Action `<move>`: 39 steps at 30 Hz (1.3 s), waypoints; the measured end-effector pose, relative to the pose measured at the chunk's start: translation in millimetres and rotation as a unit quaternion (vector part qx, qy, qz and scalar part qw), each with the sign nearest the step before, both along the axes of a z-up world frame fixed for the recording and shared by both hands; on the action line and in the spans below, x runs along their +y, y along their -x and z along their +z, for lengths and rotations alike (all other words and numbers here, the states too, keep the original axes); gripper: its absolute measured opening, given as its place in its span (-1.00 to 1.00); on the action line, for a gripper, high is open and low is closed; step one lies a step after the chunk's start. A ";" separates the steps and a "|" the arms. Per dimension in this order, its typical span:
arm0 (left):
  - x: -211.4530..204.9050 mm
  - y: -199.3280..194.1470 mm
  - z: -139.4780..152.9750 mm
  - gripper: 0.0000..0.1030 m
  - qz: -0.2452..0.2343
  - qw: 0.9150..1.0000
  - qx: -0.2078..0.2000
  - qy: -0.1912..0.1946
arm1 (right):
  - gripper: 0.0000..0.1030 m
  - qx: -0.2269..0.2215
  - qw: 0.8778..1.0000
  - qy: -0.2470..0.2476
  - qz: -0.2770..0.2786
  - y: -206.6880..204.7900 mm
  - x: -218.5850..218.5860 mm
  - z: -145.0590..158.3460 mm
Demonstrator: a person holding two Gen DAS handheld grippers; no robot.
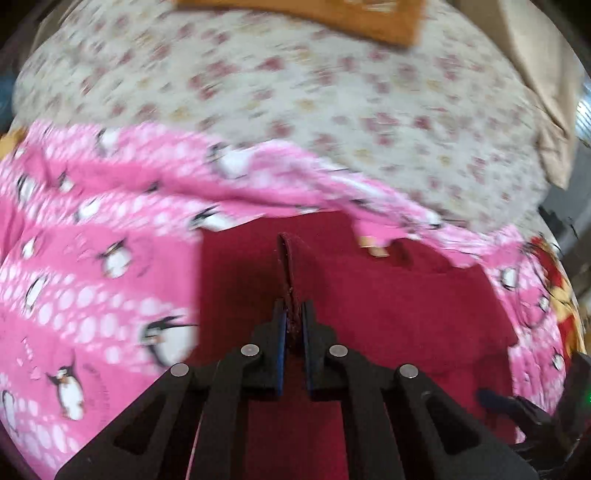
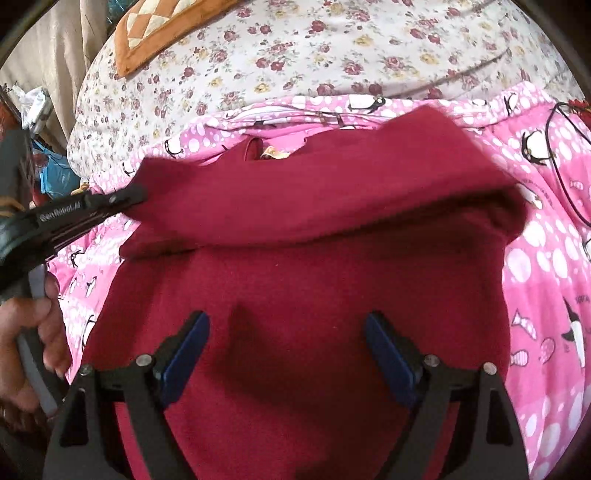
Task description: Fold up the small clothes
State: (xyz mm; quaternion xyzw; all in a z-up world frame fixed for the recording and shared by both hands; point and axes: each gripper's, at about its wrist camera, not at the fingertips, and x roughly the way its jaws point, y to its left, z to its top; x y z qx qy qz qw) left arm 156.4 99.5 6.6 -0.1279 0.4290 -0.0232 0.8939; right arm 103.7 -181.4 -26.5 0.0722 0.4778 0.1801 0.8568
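Your pink penguin blanket (image 2: 546,280) spreads across the bed, reaching from 9 to 3 o'clock. Beyond it at 12 o'clock you see the floral sheet (image 2: 295,48), with an orange-bordered cushion (image 2: 162,29) at 11 and beige curtain (image 2: 55,48) at 10.

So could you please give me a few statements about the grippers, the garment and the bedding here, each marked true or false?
1. The left gripper is shut on a fold of the red garment. True.
2. The right gripper is clamped on the garment. False: its jaws stand wide open above the cloth, with nothing pinched between them.
3. The garment lies on a pink penguin blanket. True.
4. The bedsheet beyond the blanket is plain blue. False: it is pale with a flower print.
5. An orange-bordered cushion lies on the bedsheet. True.
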 end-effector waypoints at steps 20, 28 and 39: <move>-20.6 -2.7 7.9 -0.91 0.013 0.996 -0.070 -0.050 | 0.04 -0.140 0.989 0.038 -0.030 -25.0 -44.3 62.1; -22.8 -29.5 -41.8 -0.78 0.016 1.000 0.011 -0.011 | -0.91 -0.007 0.999 0.051 0.001 -82.1 -76.8 11.1; -27.7 -35.2 -46.3 -0.15 -0.002 1.000 0.000 0.013 | -0.85 -0.006 0.997 0.051 -0.051 -141.3 -67.6 -9.8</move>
